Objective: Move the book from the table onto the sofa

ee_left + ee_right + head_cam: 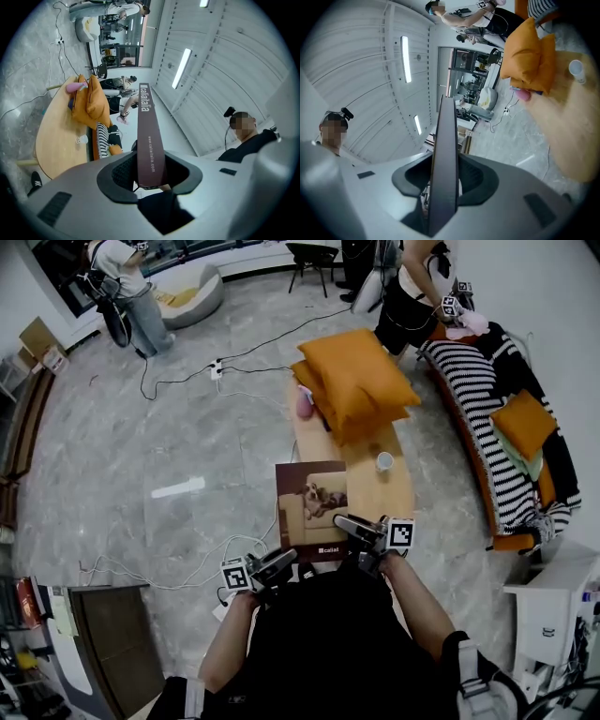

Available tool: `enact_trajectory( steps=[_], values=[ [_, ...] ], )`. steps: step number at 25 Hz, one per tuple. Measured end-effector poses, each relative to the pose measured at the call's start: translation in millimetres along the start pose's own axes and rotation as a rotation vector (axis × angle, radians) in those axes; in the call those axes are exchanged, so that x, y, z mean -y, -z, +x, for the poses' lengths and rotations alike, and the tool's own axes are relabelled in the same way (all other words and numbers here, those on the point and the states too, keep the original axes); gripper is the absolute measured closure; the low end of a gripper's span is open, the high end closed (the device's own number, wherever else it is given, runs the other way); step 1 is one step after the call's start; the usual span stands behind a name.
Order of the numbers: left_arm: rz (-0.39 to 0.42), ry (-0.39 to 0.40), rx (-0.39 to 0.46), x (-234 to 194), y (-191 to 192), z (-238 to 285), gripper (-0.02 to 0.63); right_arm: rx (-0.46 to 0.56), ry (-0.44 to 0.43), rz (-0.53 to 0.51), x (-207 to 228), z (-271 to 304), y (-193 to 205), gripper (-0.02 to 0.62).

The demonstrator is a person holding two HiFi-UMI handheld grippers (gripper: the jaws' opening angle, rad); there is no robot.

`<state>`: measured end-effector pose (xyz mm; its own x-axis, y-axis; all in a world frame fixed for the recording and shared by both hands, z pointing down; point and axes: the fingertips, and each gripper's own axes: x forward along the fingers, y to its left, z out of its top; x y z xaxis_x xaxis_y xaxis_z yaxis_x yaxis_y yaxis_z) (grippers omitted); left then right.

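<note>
The book (311,507), maroon with a dog picture on its cover, is held up in front of me over the near end of the wooden table (398,495). My left gripper (274,565) is shut on its lower left corner, and my right gripper (362,532) is shut on its lower right edge. In the left gripper view the lettered maroon spine (149,136) runs up from between the jaws of the left gripper (151,174). In the right gripper view the book's dark edge (445,150) stands clamped in the right gripper (444,180). The striped sofa (478,399) lies to the right.
Two big orange cushions (356,381), a white cup (384,461) and a pink object (305,404) are on the table. An orange cushion (522,423) lies on the sofa. A person (412,296) bends at its far end; another (127,287) stands far left. Cables (187,568) cross the floor.
</note>
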<state>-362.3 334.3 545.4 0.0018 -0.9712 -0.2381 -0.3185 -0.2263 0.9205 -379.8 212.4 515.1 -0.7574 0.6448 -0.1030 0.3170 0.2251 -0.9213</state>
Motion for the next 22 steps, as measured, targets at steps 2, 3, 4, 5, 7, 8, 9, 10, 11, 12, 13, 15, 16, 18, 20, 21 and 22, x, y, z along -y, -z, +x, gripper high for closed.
enact_trajectory(
  steps=[2,3,4,5,7,8,9,10,11,12,13,15,16,18,20,21,22],
  values=[
    [-0.003,-0.002,0.005,-0.9,-0.5,0.7,0.456,-0.006,-0.004,0.002,-0.1,1.9,-1.2,0.439],
    [-0.003,-0.003,0.007,-1.2,-0.4,0.5,0.456,-0.008,-0.005,0.005,0.3,2.6,-1.1,0.439],
    [-0.003,-0.004,0.01,-1.2,-0.3,-0.2,0.456,-0.009,-0.004,0.007,0.6,3.3,-0.6,0.439],
    [-0.001,-0.005,0.012,-0.9,-0.1,-1.3,0.456,-0.013,-0.004,0.008,0.5,4.1,0.2,0.439],
    [0.0,-0.006,0.014,0.0,0.5,-3.1,0.456,-0.02,0.006,0.011,2.0,4.1,2.1,0.439],
    [-0.004,-0.005,0.017,0.1,0.7,-3.4,0.456,-0.022,0.012,0.014,3.3,3.8,2.5,0.439],
    [-0.014,-0.003,0.022,-0.1,0.7,-3.3,0.456,-0.023,0.014,0.015,3.9,4.1,2.5,0.439],
    [-0.023,-0.002,0.028,-0.6,0.7,-3.5,0.456,-0.025,0.012,0.014,3.8,5.1,2.4,0.439],
    [-0.031,-0.004,0.033,-1.6,0.6,-4.5,0.456,-0.026,0.008,0.014,3.2,6.8,2.6,0.439],
    [-0.039,-0.005,0.038,-2.7,0.6,-6.0,0.456,-0.026,0.006,0.015,2.7,8.7,2.8,0.439],
    [-0.049,-0.005,0.043,-3.7,0.6,-7.4,0.456,-0.026,0.008,0.016,2.9,10.3,2.9,0.439],
    [-0.059,-0.003,0.051,-4.1,-0.6,-8.5,0.454,-0.021,0.012,0.019,3.7,12.4,2.1,0.439],
    [-0.061,-0.002,0.053,-3.5,-1.4,-8.4,0.456,-0.017,0.013,0.022,3.6,13.3,1.7,0.437],
    [-0.065,0.002,0.055,-2.6,-1.5,-8.5,0.454,-0.009,0.013,0.03,2.3,14.3,1.4,0.437],
    [-0.059,0.001,0.05,-3.8,-0.2,-8.8,0.454,-0.003,0.01,0.028,0.8,12.9,1.5,0.437],
    [-0.055,-0.001,0.046,-4.9,0.7,-8.2,0.456,0.001,0.009,0.026,0.7,10.8,1.4,0.437],
    [-0.053,-0.003,0.041,-5.4,1.6,-6.7,0.455,0.006,0.007,0.024,0.4,8.3,1.0,0.437]
  ],
)
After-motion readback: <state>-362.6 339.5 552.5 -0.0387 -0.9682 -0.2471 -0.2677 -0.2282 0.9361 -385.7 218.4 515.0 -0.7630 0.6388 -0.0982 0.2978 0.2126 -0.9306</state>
